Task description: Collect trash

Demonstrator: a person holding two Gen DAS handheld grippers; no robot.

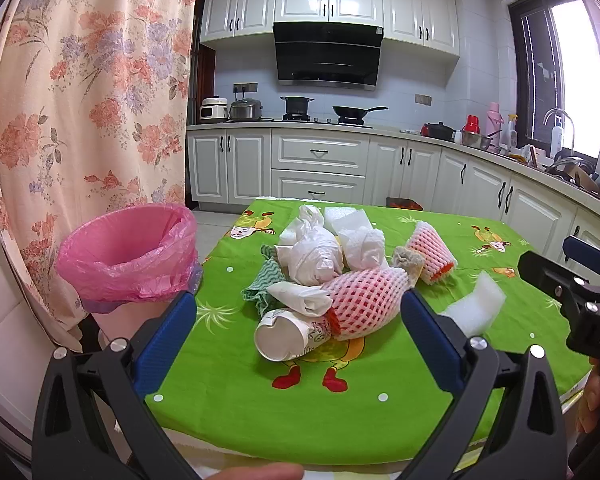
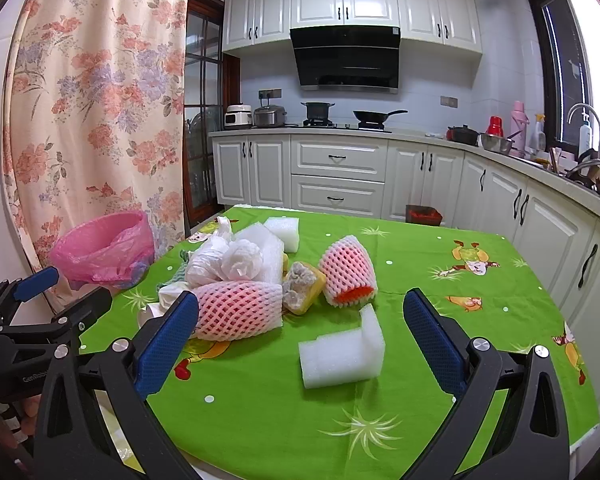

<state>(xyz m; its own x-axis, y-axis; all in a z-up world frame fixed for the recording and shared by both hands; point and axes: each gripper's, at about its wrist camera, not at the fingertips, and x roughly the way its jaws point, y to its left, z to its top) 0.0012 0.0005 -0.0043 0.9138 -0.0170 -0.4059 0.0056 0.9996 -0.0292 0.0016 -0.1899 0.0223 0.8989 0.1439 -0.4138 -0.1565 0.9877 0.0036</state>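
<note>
- Left wrist view, largest item first: the bench point(image 1: 340, 412) carries a bright green cartoon-print cloth, and all the loose trash lies on its far half.
- Beside the bench's left edge stands the bin point(image 1: 128, 256), lined with a pink bag, mouth open and facing up; it stands apart from the trash pile, in front of a floral curtain point(image 1: 80, 100).
- The left claw point(image 1: 298, 320) stands fully open above the near part of the bench, both blue pads clear of everything, nothing between them in contact.
- The right claw point(image 2: 300, 322) is likewise spread wide and grips nothing; it hovers over the near right area of the bench.
- A long pink foam net sleeve point(image 1: 364, 300) lies on its side at the front of the pile, touching a tipped paper cup point(image 1: 288, 336) whose open mouth faces the camera.
- White plastic bags and crumpled tissue point(image 1: 320, 256) form the centre of the pile, on a green cloth rag point(image 1: 260, 288).
- A second, shorter net sleeve point(image 2: 348, 276) lies to the right of the pile, its orange inside visible.
- A bent white foam block point(image 2: 344, 356) lies apart from the pile, nearest the right claw.
- A yellow sponge point(image 2: 304, 288) sits between the two net sleeves.
- Another white foam piece point(image 2: 284, 230) lies at the far edge of the pile.
</note>
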